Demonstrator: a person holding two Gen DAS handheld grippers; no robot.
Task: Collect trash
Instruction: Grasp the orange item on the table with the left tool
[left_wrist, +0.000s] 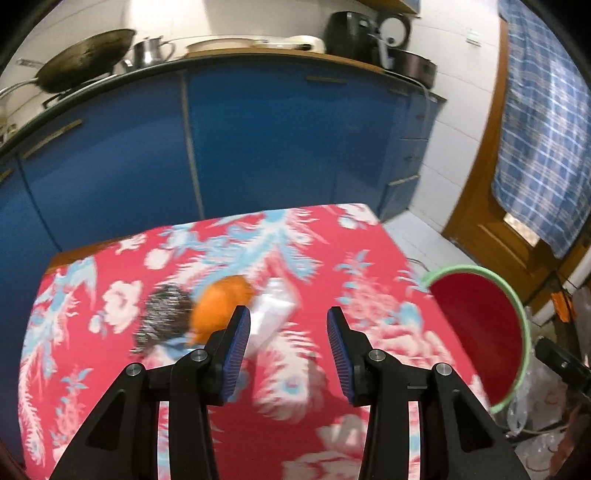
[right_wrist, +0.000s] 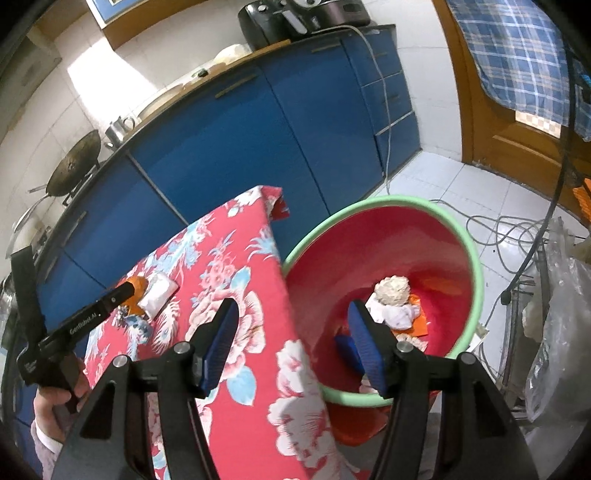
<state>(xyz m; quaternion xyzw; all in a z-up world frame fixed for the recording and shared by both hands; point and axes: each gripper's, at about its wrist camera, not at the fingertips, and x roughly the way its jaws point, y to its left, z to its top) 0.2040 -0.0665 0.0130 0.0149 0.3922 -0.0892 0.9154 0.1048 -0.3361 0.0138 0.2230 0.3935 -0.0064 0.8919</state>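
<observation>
Orange scrap (left_wrist: 221, 301), white packet (left_wrist: 271, 310) & dark wad (left_wrist: 166, 317) lie together on table (left_wrist: 369, 266). Left claw (left_wrist: 288, 328) parted, empty, just before them. Right claw (right_wrist: 291, 332) wide, empty, over red basin (right_wrist: 476, 258) w/ trash inside.

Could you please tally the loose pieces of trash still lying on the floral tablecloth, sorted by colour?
Orange: 1, the orange piece
White: 1, the white packet
Dark and glittery: 1, the dark crumpled piece
Total: 3, all lying close together on the tablecloth, ahead of the left gripper.
</observation>
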